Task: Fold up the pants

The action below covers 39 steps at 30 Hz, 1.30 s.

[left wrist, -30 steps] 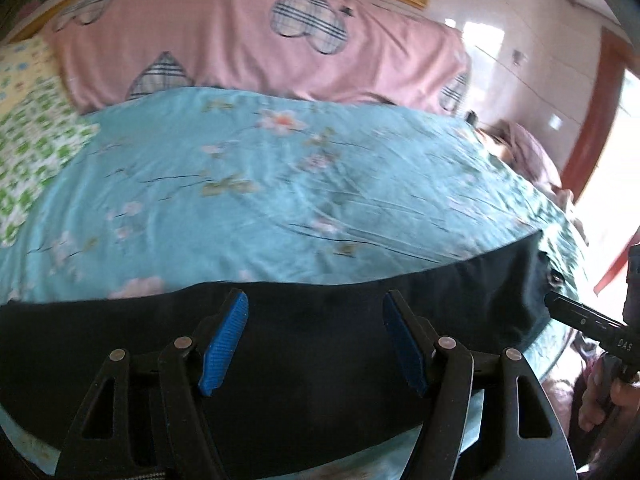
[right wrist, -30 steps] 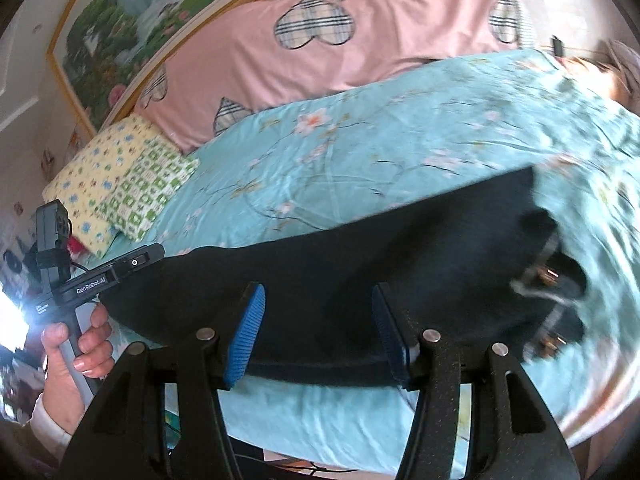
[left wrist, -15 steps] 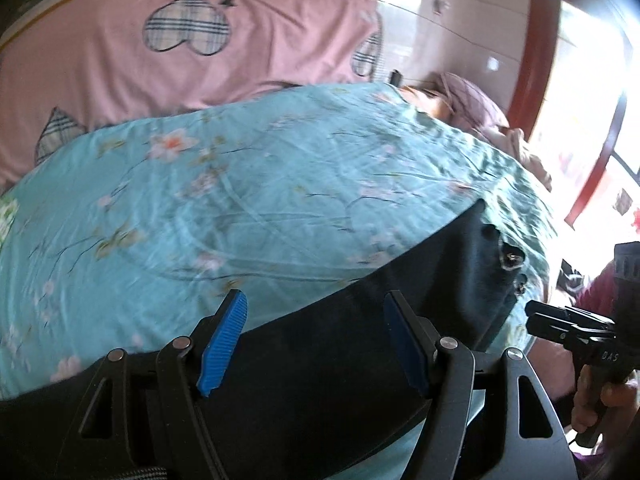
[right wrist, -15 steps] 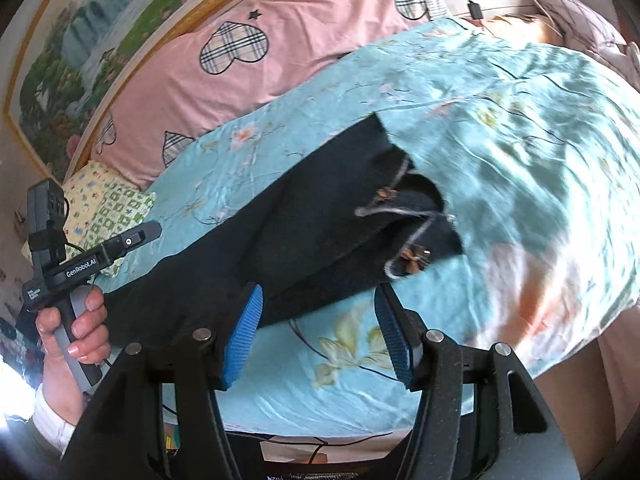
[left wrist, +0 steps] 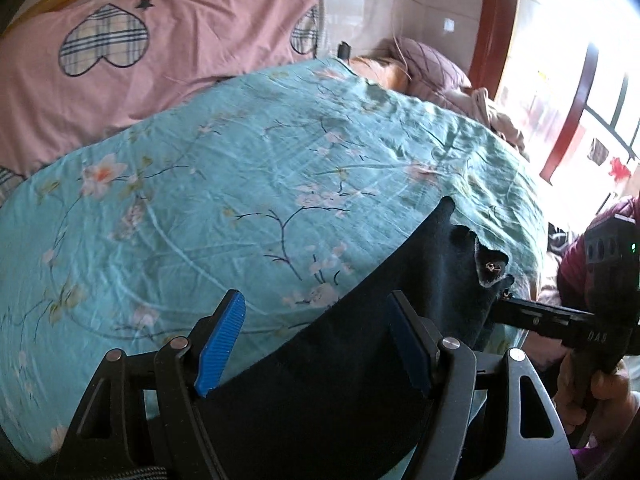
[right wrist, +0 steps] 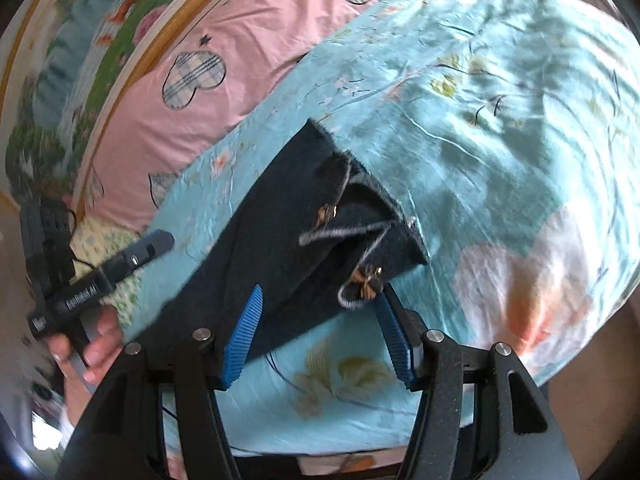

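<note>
Dark pants (left wrist: 360,368) flat on the floral bed (left wrist: 240,184), running between and ahead of both sets of jaws; left gripper (left wrist: 316,340) spread; right gripper (right wrist: 320,328) spread, waistband just ahead

I see dark navy pants (right wrist: 280,248) with grey drawstrings (right wrist: 340,234) on a turquoise floral sheet (left wrist: 240,184). Pink pillowcase (left wrist: 168,52) has plaid hearts; gripper pads (right wrist: 244,332) blue.

Both wrist views look low and close across the bed (left wrist: 240,184), sharing the pants (right wrist: 288,216).
</note>
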{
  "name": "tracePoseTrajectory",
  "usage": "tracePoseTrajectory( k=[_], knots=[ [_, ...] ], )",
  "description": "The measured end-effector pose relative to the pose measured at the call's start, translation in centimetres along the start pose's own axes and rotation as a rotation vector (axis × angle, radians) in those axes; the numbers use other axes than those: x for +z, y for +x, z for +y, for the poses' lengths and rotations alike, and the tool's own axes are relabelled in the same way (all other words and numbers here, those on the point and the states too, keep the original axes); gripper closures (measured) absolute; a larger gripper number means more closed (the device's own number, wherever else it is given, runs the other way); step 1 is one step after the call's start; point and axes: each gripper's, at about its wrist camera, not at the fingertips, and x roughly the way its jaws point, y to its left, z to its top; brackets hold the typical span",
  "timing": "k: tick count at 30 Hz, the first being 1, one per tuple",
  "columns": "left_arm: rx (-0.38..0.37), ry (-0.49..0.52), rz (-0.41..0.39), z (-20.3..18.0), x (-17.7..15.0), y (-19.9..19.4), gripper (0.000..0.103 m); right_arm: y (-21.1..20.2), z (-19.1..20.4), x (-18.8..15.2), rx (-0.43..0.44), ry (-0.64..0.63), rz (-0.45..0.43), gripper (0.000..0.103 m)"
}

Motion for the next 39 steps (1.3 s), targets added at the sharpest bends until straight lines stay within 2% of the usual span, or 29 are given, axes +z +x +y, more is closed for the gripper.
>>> tracePoseTrajectory(
  k=[4,6,7,8,9,21,28,30,31,34,39],
  knots=[
    [-0.033,0.024,0.041,-0.3,1.3,1.6,0.030,0.7,-0.1,0.9,0.039,0.044,-0.030,0.044],
    [-0.057,0.037,0.063,-0.6,1.9,2.4,0.030,1.1,-0.1,1.2,0.048,0.038,-0.046,0.064],
    [-0.066,0.044,0.071,-0.7,2.1,2.7,0.030,1.3,-0.1,1.4,0.041,0.030,-0.049,0.070],
    [-0.080,0.056,0.082,-1.0,2.4,3.1,0.030,1.4,-0.4,1.4,0.035,0.024,-0.051,0.085],
    [-0.094,0.072,0.091,-1.4,2.7,3.5,0.030,1.5,-0.6,1.4,0.037,0.026,-0.049,0.088],
    [-0.322,0.197,0.252,-6.3,4.5,8.8,0.030,-0.6,-2.8,-0.6,0.126,-0.022,-0.066,0.092],
    [-0.477,0.218,0.363,-8.9,4.6,11.8,0.054,-0.7,-3.8,-1.5,0.149,-0.032,-0.057,0.092],
    [-0.491,0.207,0.357,-9.2,4.8,12.2,0.070,-0.6,-3.7,-1.5,0.143,-0.043,-0.060,0.092],
    [-0.508,0.196,0.349,-9.2,4.9,12.1,0.083,-0.6,-3.6,-1.5,0.140,-0.047,-0.061,0.092],
    [-0.506,0.183,0.297,-9.1,5.0,11.0,0.089,-0.7,-3.5,-1.5,0.139,-0.051,-0.063,0.092],
    [-0.511,0.164,0.201,-7.7,5.4,7.4,0.091,-1.4,-2.0,-1.0,0.162,-0.087,-0.082,0.092]
  ],
)
